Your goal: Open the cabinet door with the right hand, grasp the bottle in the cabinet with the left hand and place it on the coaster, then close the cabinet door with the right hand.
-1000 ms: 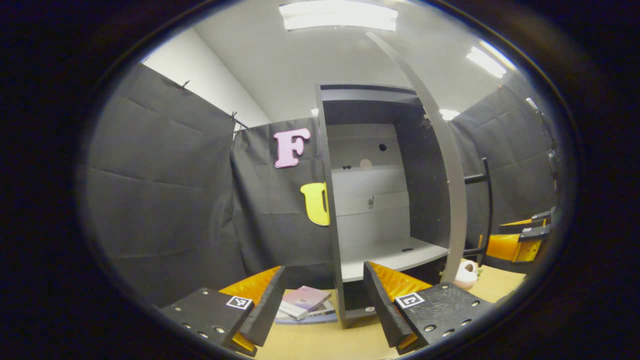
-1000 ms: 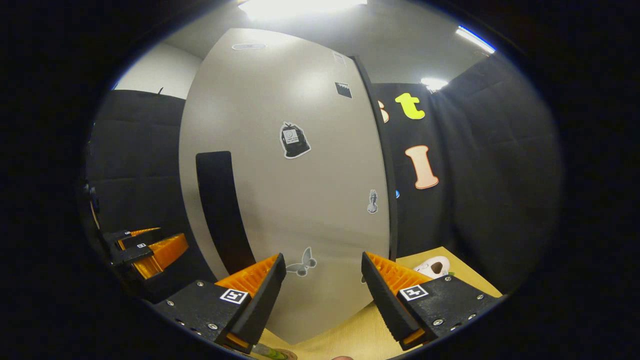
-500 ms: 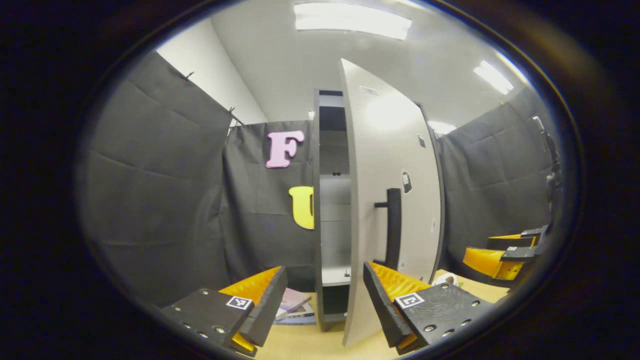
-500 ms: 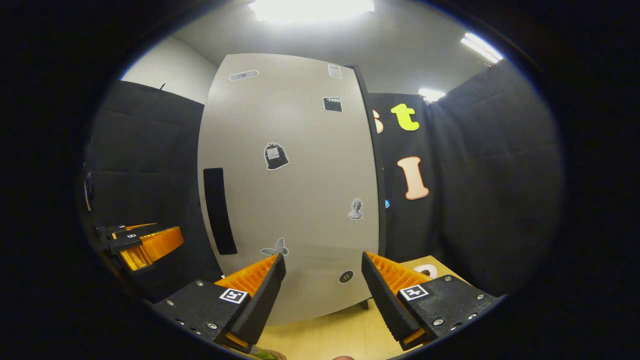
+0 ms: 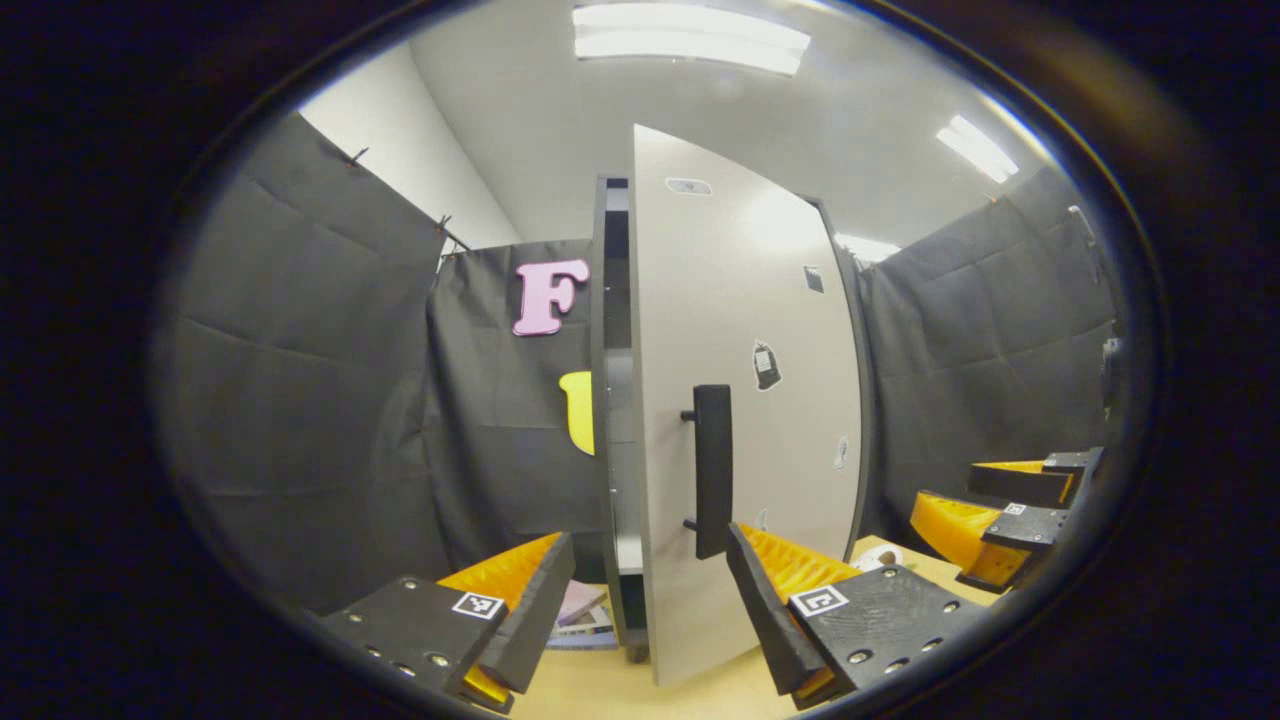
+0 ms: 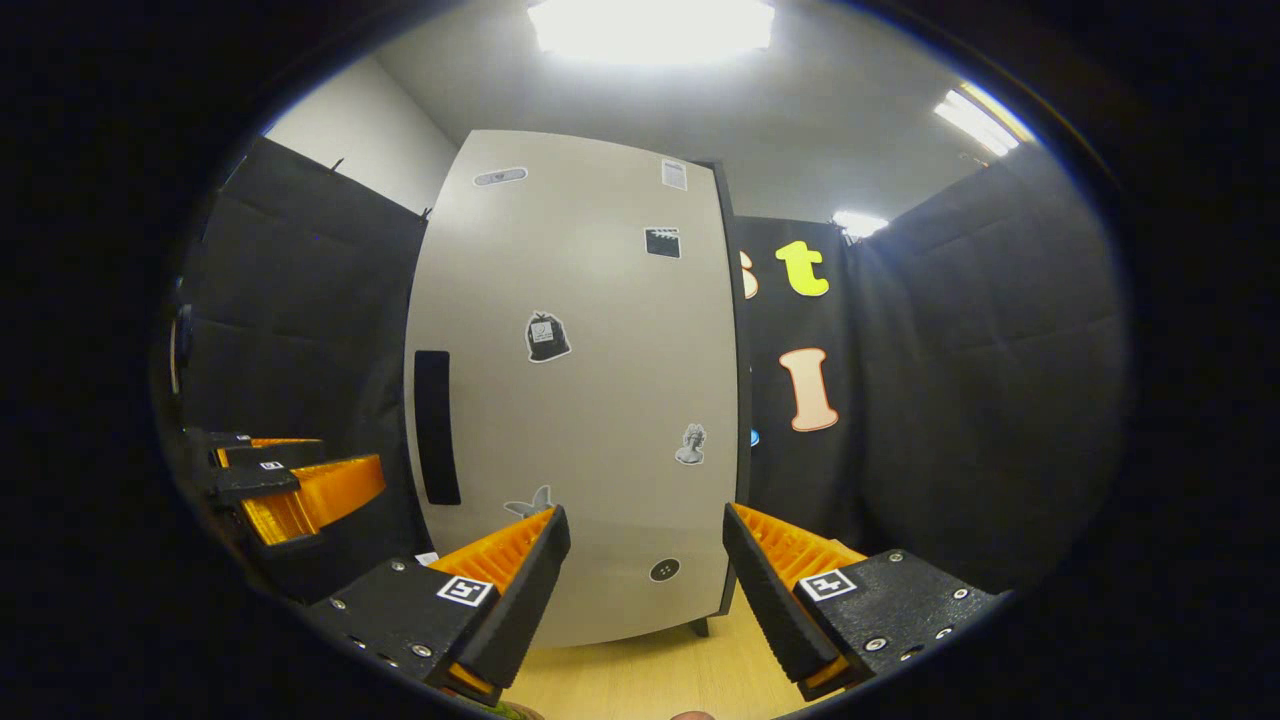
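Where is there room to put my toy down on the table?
Bare tabletop lies between the right gripper fingers, before the cabinet door. Left of the cabinet it's crowded: books lie there.

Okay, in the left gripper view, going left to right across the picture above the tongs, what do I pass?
Black cloth wall → sliver of the cabinet's open interior → black door handle → grey cabinet door with its stickers → the right tongs, open, at the far right edge.
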A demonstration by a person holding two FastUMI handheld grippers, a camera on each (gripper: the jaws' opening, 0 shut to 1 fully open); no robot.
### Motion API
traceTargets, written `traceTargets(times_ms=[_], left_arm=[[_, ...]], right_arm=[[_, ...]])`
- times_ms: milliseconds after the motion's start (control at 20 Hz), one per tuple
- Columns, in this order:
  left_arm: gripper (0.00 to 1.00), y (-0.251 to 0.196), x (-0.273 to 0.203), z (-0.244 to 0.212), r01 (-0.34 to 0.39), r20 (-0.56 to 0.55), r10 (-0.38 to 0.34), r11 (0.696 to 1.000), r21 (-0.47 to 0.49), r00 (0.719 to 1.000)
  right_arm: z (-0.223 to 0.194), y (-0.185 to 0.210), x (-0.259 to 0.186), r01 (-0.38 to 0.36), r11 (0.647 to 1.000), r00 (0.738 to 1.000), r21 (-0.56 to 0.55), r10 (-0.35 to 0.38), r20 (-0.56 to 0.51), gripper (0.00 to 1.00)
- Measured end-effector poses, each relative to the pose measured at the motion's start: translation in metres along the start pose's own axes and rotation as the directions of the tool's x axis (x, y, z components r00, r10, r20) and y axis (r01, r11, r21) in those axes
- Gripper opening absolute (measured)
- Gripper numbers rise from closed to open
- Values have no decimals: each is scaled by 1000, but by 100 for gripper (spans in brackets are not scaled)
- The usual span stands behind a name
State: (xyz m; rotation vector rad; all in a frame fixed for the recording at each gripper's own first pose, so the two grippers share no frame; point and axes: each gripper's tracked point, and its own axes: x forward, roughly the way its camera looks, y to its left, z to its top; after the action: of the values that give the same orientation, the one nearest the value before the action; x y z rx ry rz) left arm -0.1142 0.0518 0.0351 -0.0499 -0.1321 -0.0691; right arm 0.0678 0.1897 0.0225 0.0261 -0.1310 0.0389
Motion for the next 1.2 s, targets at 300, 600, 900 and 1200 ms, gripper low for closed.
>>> traceTargets(times_ms=[300, 600, 900, 1200], left_arm=[[88, -22, -3, 2, -1, 7, 1, 1000, 27, 1000], [87, -31, 6, -7, -13, -17, 12, 999, -32, 1000], [87, -30, 8, -7, -20, -7, 19, 999, -38, 1000], [88, -34, 10, -20, -12, -28, 10, 999, -52, 1000]], right_arm=[[4, 8, 5, -28, 999, 1000, 36, 28, -3, 95], [8, 9, 8, -46, 999, 999, 29, 46, 6, 95], [7, 9, 4, -55, 998, 999, 15, 55, 0, 95], [7, 6, 1, -50, 999, 999, 10, 50, -4, 95]])
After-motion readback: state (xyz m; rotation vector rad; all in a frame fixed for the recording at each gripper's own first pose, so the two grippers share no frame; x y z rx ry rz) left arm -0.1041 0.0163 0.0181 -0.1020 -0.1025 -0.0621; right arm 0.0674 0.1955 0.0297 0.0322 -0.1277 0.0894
